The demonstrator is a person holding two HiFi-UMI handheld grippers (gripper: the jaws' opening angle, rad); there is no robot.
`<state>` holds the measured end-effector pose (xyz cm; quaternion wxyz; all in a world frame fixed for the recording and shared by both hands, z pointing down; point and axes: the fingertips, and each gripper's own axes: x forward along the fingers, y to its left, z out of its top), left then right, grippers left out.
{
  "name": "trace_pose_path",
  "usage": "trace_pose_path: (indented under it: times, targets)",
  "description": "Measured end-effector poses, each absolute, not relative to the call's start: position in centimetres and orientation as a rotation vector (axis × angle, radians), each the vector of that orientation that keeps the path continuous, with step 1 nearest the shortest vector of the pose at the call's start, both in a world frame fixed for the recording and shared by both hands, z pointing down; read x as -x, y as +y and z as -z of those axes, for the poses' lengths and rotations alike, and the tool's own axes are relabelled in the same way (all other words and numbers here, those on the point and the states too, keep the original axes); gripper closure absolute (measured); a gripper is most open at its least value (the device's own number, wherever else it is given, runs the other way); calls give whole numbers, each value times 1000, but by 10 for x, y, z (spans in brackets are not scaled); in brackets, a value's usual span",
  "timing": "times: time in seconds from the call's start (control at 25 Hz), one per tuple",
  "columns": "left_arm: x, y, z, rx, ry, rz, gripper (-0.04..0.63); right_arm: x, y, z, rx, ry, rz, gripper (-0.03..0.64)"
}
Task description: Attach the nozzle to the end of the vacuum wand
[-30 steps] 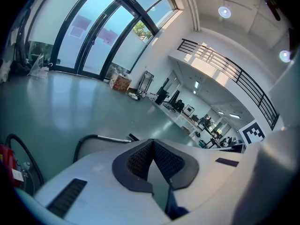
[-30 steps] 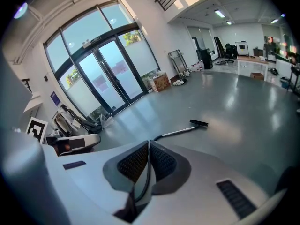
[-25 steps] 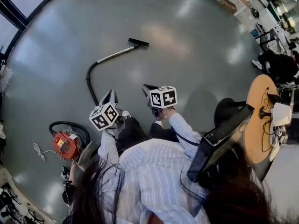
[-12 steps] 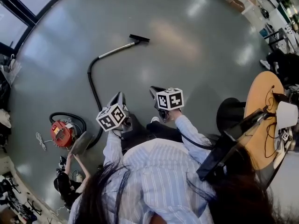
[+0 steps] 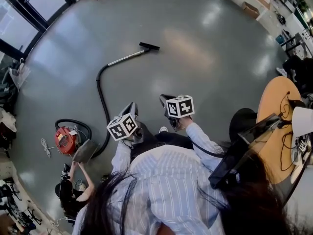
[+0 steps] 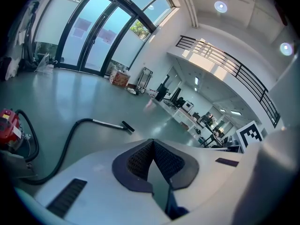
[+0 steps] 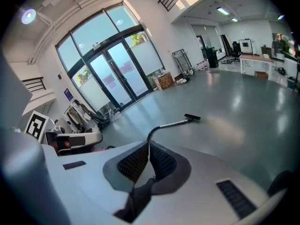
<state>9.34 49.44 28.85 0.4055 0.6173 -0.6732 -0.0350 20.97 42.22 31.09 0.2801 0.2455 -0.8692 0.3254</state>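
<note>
L gripper (image 5: 131,107), R gripper (image 5: 164,101): jaws closed, nothing held. Wand (image 5: 126,58) seen on floor at 11 o'clock, well apart; nozzle (image 5: 149,46) at far tip. Judged stiff, light, slick metal; to be gripped mid-tube.

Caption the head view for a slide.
Shut, empty left gripper and right gripper over grey floor; red canister vacuum, black hose, silver wand ending in black nozzle.
</note>
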Motion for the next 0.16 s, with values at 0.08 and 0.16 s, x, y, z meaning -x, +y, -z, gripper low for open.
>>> trace_pose_path:
  times: [0.08, 0.16]
  targets:
    - [-99, 498, -288, -1562, -1693, 84, 590, -214, 424, -309, -664, -2331, -866, 601]
    - [-103, 502, -288, -1564, -1688, 80, 589, -217, 426, -307, -662, -2337, -867, 601]
